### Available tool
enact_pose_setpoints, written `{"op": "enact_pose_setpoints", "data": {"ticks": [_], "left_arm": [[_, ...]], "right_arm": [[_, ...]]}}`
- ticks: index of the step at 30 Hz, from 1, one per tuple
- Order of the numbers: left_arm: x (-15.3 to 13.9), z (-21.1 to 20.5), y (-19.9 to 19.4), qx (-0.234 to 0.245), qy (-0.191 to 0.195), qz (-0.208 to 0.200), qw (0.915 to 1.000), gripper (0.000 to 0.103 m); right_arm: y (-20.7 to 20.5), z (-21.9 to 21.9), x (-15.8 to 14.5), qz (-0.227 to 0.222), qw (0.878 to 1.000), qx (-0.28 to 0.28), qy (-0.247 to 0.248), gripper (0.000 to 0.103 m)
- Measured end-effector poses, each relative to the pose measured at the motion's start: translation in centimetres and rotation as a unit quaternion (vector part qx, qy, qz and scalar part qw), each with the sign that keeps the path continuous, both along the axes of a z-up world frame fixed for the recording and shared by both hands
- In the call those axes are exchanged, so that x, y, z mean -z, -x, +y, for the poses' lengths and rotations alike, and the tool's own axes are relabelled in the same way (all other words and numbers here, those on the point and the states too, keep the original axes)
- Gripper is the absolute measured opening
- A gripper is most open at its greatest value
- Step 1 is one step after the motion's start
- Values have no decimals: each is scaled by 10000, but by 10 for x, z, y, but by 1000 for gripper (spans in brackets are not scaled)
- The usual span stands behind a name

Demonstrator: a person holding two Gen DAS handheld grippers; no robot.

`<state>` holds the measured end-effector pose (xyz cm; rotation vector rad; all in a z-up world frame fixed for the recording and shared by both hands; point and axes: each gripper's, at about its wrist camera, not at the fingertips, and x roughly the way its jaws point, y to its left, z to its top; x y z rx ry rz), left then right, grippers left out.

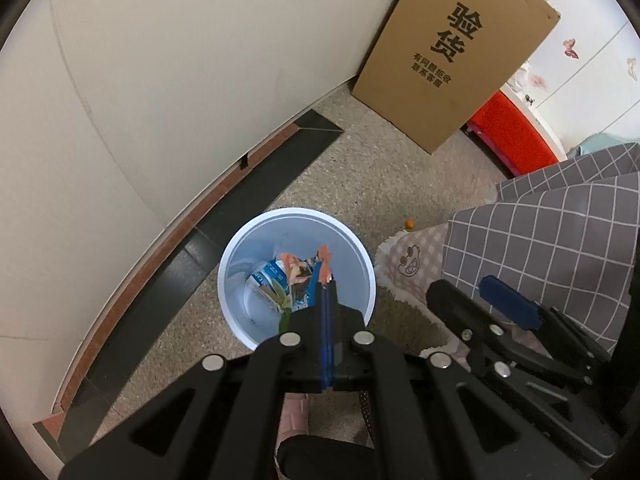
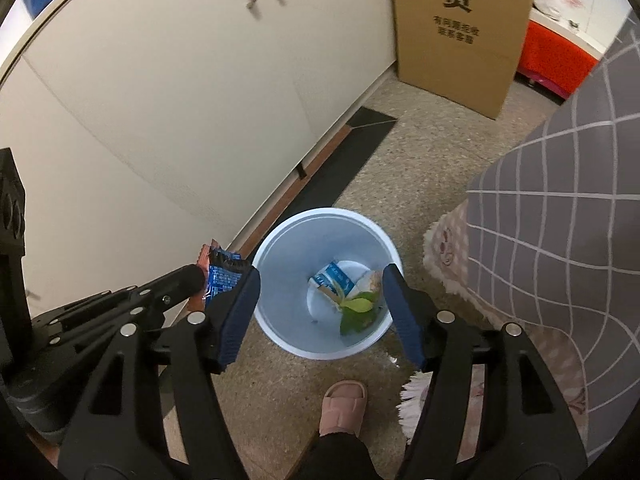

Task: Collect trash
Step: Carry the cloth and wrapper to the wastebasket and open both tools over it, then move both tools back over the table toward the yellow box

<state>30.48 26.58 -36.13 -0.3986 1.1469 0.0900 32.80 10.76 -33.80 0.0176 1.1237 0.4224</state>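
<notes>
While the left gripper [image 1: 325,280] pinches a blue-and-orange wrapper [image 1: 322,266] above the white bin [image 2: 280,332], the right gripper [image 2: 320,280] stands wide and empty over the same rim. Inside the bin lie a blue-and-white carton [image 2: 332,278] and green leaves [image 2: 356,306] — a slippered foot [image 2: 343,404] stands just beside it.

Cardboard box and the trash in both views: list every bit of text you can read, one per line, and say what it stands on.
"验货" in large black characters on the cardboard box leaning by the cabinet.
Two smaller black lines beneath it on the same box: blurred, not surely readable.
Blue and white carton in the white bin: print too small to read.
Blue wrapper held in the left gripper: white print, unreadable.
</notes>
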Motion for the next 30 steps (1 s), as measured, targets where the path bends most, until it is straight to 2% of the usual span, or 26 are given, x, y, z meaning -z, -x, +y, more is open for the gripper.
{"op": "enact_pose_setpoints", "data": {"ticks": [8, 10, 12, 14, 17, 23, 27, 30], "left_arm": [[8, -9, -11, 102, 192, 21, 9998, 2], [8, -9, -9, 54, 174, 65, 9998, 10], [5, -8, -5, -59, 135, 45, 9999, 34], [-2, -7, 1, -154, 108, -14, 9998, 44], [-15, -5, 11, -222, 5, -114, 9997, 51], [-45, 3, 35, -456, -220, -265, 9984, 57], [-79, 10, 61, -707, -384, -554, 9952, 61], [-110, 12, 80, -848, -423, -861, 9918, 64]], "right_arm": [[-1, -17, -10, -118, 9997, 223, -69, 63], [1, -21, -11, -120, 9996, 236, -87, 63], [2, -23, -13, -139, 9995, 262, -95, 63], [5, -25, -17, -144, 9995, 261, -132, 63], [9, -26, -24, -170, 9993, 264, -193, 63], [22, -22, -48, -199, 9988, 122, -425, 64], [35, -18, -70, -221, 9973, -12, -702, 65], [49, -17, -96, -403, 9951, -133, -892, 65]]}}
